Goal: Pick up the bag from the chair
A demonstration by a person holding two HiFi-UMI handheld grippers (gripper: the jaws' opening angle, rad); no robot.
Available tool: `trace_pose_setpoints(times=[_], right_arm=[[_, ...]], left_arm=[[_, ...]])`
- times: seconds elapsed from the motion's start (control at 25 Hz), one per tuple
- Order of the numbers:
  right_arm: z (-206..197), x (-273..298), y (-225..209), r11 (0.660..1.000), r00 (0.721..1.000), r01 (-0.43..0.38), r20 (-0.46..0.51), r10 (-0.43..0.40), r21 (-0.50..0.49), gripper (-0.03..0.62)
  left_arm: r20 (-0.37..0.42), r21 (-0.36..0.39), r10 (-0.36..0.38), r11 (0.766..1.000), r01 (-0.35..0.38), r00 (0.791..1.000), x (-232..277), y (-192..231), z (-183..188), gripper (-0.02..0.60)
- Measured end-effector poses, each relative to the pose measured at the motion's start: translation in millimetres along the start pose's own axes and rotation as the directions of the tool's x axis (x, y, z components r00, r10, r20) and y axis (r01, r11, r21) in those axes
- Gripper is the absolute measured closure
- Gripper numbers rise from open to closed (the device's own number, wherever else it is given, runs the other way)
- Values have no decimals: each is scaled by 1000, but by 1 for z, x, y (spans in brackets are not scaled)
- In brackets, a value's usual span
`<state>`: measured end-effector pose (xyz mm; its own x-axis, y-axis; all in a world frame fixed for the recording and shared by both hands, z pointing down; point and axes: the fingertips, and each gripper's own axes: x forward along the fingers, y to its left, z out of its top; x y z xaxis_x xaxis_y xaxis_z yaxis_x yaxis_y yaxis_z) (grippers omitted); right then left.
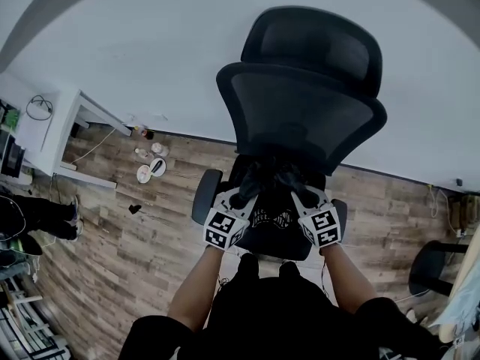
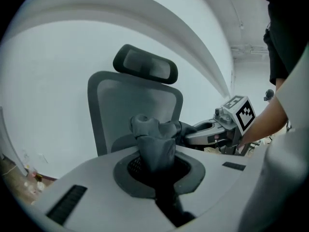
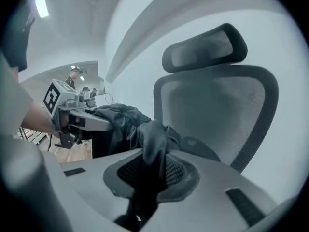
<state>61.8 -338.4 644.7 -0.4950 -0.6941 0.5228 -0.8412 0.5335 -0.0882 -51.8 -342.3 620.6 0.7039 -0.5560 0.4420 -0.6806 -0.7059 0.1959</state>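
A black bag (image 1: 271,217) with white print sits on the seat of a black office chair (image 1: 304,88). Its dark fabric is bunched up between my two grippers. My left gripper (image 1: 238,199) is shut on a fold of the bag (image 2: 155,146) at its left side. My right gripper (image 1: 300,199) is shut on a fold of the bag (image 3: 153,146) at its right side. In the left gripper view the right gripper (image 2: 219,128) shows beyond the fabric. The left gripper (image 3: 77,117) appears in the right gripper view. The chair's mesh back (image 2: 130,110) stands right behind.
A white wall (image 1: 150,51) runs behind the chair. A white table (image 1: 52,126) stands at the left, with small items on the wood floor (image 1: 150,163) beside it. Another dark chair (image 1: 439,265) is at the right. People stand in the distance (image 3: 77,83).
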Motion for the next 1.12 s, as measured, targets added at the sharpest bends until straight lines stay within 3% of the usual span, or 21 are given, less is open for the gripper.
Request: trace_pose_setpoints(times=[0.36,0.76,1.12], right_arm=[[100,-65,-2,998,974,58,219,-54,-13,526],[217,-122,-5,988,877,131,475,-79,-77,526],[268,-168,-5,985,795,169,597,-108,-47,526]], left_arm=[[190,121,0,992,-23,982,-43,-27,109,538],[398,189,34,975,-118,917,-82,-42,218,538],[506,206,16,969,-139,862,-103,-69,274,538]])
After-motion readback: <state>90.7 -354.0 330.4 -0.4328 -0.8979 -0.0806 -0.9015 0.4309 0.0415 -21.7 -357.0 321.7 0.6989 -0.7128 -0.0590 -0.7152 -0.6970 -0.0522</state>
